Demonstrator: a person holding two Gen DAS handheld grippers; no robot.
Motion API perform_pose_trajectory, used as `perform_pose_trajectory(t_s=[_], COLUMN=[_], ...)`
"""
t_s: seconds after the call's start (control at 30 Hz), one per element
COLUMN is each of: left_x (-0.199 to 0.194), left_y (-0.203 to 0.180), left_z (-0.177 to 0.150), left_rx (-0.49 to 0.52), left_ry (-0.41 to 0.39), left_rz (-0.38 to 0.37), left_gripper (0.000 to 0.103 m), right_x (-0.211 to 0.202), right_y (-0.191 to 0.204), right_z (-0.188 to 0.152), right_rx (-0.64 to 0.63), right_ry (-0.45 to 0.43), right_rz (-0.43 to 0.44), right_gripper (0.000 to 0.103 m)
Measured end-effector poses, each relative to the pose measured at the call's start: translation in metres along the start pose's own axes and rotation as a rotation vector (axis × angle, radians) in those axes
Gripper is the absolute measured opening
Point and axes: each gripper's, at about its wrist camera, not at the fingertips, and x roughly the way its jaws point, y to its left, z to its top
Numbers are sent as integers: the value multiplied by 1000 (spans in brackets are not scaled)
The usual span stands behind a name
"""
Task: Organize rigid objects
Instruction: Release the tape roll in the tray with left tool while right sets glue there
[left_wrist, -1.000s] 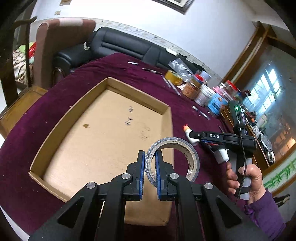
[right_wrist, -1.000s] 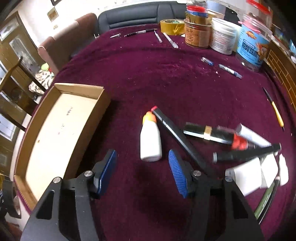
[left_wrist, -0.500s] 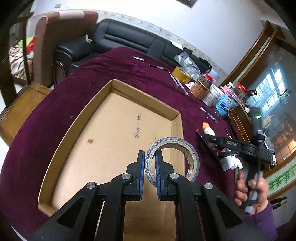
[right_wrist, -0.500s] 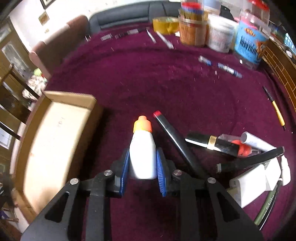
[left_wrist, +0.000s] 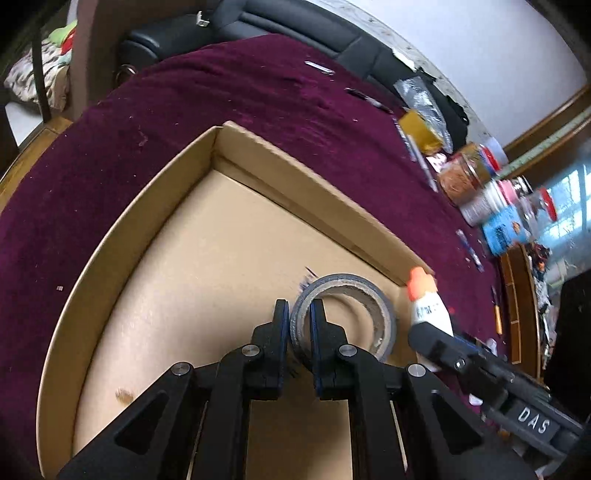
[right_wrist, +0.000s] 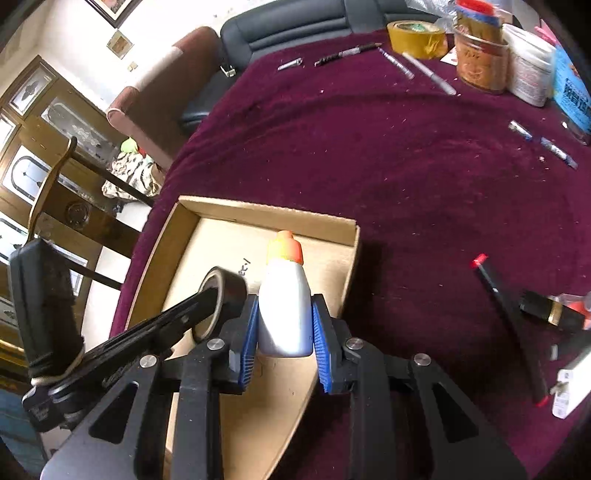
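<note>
- Cardboard is the target here: the shallow brown box (left_wrist: 155, 280) lies under and ahead of both sets of jaws, its floor bare apart from some pen marks.
- The left gripper (left_wrist: 297, 325) has its jaws nearly closed, pinching one wall of the grey tape roll (left_wrist: 345, 317); the rest of the ring sticks out ahead and to the right of the pads, above the box floor.
- The right gripper (right_wrist: 283, 325) has its jaws clamped on the flat sides of the white glue bottle (right_wrist: 284, 306), orange cap pointing forward; the bottle hangs over the box's right wall, in the near part of the box.
- In the left wrist view the bottle sits just right of the tape roll, so I judge the two loads are close enough to bump if both come down together.
- Best to set one down first. I would lower the tape until it rests on the cardboard, then part the jaws only enough to free the wall.
- The bottle should go further forward of its jaws, towards the far wall, well clear of the roll; lay it flat rather than standing, since a narrow bottle may topple.
- How high either object is above the floor cannot be told, so descend slowly.
- Remaining items, including a long black pen (right_wrist: 509, 325), lie on the purple cloth (right_wrist: 388, 155) to the right of the right jaws.
</note>
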Motion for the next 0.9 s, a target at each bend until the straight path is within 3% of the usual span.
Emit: perform_pose_trajectory(t_s=[0.1,0.17,0.23,0.3,0.4,0.53,0.6,0.67,0.8,0.9], left_x=[2,1,-2,-13,-27,-34,-26,-29,-34,-40], left_y=[3,2,2,5,5,7,10,9,16,22], left_z=[2,1,2,-1,-5,-19,-25,-27,-35,-35], left_rx=[-13,-4,-6,-27,-12,-7,-26,-17,-39,-77], left_ry=[-32,-32,-36,-66,-114,-178,-137,-148,-150,-141], left_rz=[2,-13,-35,-28,-18,67,93,130,93,-1], left_gripper=[10,18,39,47,49,59,59,60,60,60], right_x=[11,11,11,11,-3,-50,-76,-96,-128,-143], right_y=[-2,1,4,3,-3,-20,-33,-47,-84,-116], right_z=[3,5,6,6,6,-8,-21,-33,-58,-76], right_rx=[-3,-17,-24,-29,-11,-1,-1,20,71,104], right_ry=[5,2,11,5,-43,-166,-238,-304,-361,-362], right_rz=[-23,-29,-25,-35,-33,-39,-96,-181,-259,-310], right_gripper=[25,25,25,27,29,29,41,55,56,56])
